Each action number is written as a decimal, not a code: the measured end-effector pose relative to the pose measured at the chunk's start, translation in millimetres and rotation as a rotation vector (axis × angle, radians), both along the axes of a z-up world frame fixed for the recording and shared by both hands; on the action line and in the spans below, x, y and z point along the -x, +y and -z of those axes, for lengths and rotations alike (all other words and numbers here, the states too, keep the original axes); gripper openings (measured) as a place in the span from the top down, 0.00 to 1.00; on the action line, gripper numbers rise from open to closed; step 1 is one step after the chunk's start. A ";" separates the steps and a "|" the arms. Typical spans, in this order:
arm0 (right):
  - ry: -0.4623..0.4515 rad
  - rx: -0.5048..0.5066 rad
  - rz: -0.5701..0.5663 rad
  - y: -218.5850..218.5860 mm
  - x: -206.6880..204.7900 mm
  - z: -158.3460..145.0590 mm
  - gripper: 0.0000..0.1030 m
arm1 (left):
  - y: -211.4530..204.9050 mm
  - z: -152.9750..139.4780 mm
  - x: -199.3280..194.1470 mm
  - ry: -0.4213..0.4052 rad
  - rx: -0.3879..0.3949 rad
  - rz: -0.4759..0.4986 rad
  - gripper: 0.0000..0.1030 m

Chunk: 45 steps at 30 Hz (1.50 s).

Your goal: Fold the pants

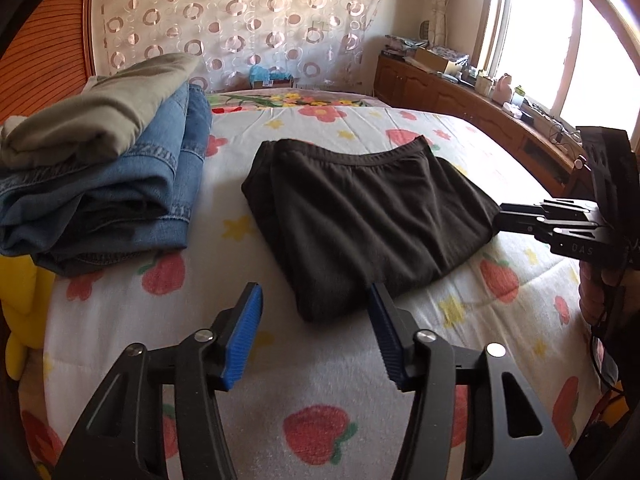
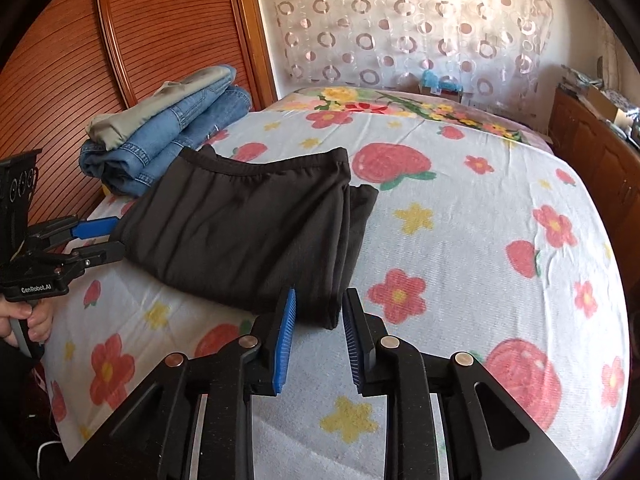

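Pants (image 1: 360, 216), dark brown and already folded into a compact rectangle, lie near the middle of the bed (image 1: 328, 380), waistband turned toward twelve o'clock in the left wrist view. The bed carries a white cover printed with red strawberries, pink flowers and yellow stars. At about ten o'clock from the pants, near the bed's edge and a slatted wooden panel (image 2: 80, 40), sits a stack of folded clothes (image 1: 100, 160): blue denim below, a pale khaki piece on top. A low wooden cabinet (image 1: 460, 100) under a bright window runs along at two o'clock, cluttered with small items too small to tell apart. The left gripper (image 1: 316, 336) hovers at six o'clock of the pants, its blue pads spread apart with nothing between them; its right pad stands just beside the near corner of the fabric. The right gripper (image 2: 318, 340) is parted more narrowly, its pads either side of the near right corner of the pants without pressing on it. A hand (image 2: 28, 320) grips the left tool's handle at nine o'clock in the right wrist view.
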State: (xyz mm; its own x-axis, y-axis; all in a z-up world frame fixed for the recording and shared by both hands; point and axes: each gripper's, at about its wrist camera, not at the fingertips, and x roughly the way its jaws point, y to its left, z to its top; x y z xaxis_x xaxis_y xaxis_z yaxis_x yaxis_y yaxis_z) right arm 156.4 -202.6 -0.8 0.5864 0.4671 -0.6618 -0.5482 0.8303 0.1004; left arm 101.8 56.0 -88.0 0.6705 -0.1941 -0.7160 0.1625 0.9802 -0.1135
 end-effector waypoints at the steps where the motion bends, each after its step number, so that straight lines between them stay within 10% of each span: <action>1: 0.002 -0.001 -0.001 0.7 -1.0 1.2 0.76 | 0.2 1.4 0.0 0.002 0.003 0.003 0.51; 16: -0.024 -0.004 -0.029 2.4 4.0 1.6 0.93 | -2.4 -7.5 1.4 -0.038 0.007 0.030 0.89; 25: -0.072 -0.049 -0.027 -23.6 53.7 -21.1 0.95 | -11.2 -38.2 43.1 -0.115 0.043 0.076 0.90; 45: 0.034 -0.096 0.060 -64.7 108.5 6.7 0.99 | -12.3 -5.1 70.6 -0.021 0.028 0.065 0.91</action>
State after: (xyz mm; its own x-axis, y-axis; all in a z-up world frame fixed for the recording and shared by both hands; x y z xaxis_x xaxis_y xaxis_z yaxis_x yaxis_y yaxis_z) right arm 47.9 -267.3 -7.5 0.5930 0.4942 -0.6356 -0.4925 0.8472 0.1993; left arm 31.2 43.7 -82.9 0.6709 -0.2578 -0.6953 0.2288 0.9638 -0.1366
